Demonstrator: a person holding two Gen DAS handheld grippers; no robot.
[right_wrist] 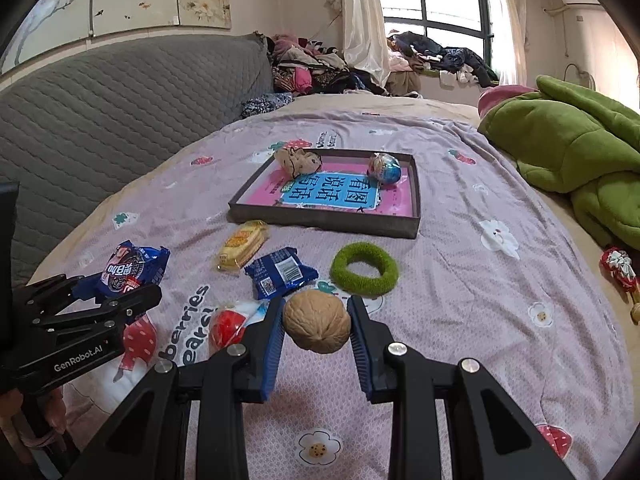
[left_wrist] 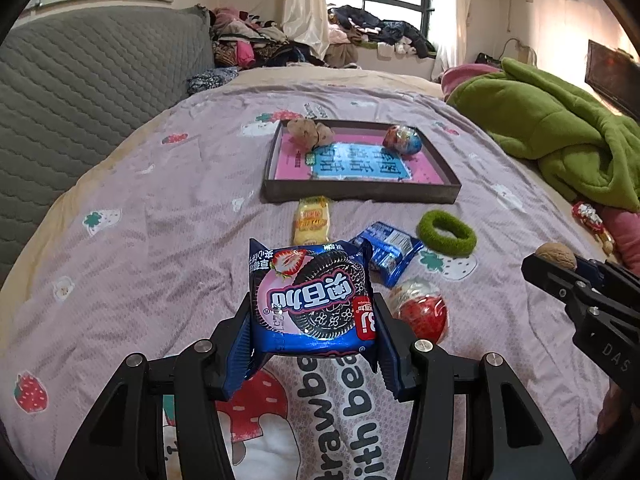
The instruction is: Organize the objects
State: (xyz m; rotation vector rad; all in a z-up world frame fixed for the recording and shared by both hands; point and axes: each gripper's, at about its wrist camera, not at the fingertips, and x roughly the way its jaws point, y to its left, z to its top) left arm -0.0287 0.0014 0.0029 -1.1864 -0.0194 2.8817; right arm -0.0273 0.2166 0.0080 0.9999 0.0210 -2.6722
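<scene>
left view: cookie pack [left_wrist: 314,304] face | right view: walnut [right_wrist: 317,325] gripped

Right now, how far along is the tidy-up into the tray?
Done: tray already holds a foil egg and a tan scrunchie.
In hand: left hand-held gripper is shut on the cookie pack; right hand-held gripper is shut on the walnut.
Left on the bed: yellow snack, blue packet, green ring, red egg.
</scene>
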